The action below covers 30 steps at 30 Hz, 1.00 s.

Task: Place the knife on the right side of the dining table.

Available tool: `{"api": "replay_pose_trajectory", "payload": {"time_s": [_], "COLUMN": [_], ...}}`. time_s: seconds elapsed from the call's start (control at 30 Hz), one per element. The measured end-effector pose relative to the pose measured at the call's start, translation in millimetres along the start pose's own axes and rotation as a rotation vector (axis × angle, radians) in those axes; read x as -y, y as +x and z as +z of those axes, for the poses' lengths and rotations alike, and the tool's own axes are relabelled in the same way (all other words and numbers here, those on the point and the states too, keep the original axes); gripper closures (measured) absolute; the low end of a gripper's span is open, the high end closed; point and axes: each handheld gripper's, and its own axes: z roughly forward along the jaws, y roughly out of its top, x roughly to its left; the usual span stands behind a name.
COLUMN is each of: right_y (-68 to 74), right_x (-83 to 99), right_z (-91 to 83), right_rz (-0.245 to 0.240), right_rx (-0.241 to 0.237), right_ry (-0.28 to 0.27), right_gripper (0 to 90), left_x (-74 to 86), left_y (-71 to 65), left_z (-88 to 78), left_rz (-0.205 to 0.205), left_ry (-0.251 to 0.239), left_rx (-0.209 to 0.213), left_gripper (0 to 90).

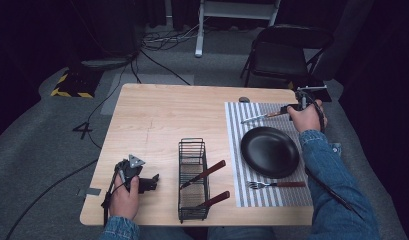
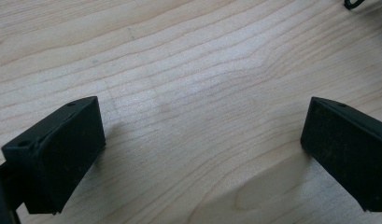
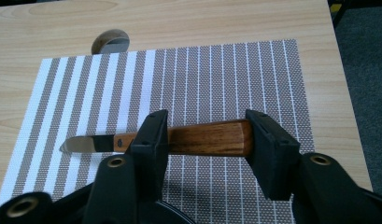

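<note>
Right gripper, jaws spread, straddles knife on striped placemat, beside black plate.

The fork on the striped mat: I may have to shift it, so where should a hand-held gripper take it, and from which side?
Grip the fork on its wooden handle, coming straight down from above. It lies flat, handle toward the mat's right edge, tines pointing left.

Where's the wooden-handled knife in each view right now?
High view: knife at the striped placemat's far edge, beyond the black plate.
Right gripper view: knife lies crosswise between the jaws of the right hand-held gripper.
Left gripper view: bare tabletop.
Shared landmark: the striped placemat.
</note>
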Motion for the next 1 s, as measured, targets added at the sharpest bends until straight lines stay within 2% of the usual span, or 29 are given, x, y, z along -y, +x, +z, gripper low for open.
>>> {"api": "replay_pose_trajectory", "payload": {"time_s": [0.6, 1.0], "right_y": [-10.2, -19.3], "right_x": [11.3, 18.8], "right_z": [21.7, 32.0], "right_rz": [0.000, 0.042], "right_rx": [0.005, -0.014], "right_ry": [0.016, 0.034], "right_gripper": [40.2, 39.0], "left_x": [0.0, 0.0], "left_y": [0.0, 0.0], "left_z": [0.0, 0.0], "left_rz": [0.000, -0.001], "left_ry": [0.000, -0.001], "left_rx": [0.000, 0.000], "left_gripper": [0.0, 0.0]}}
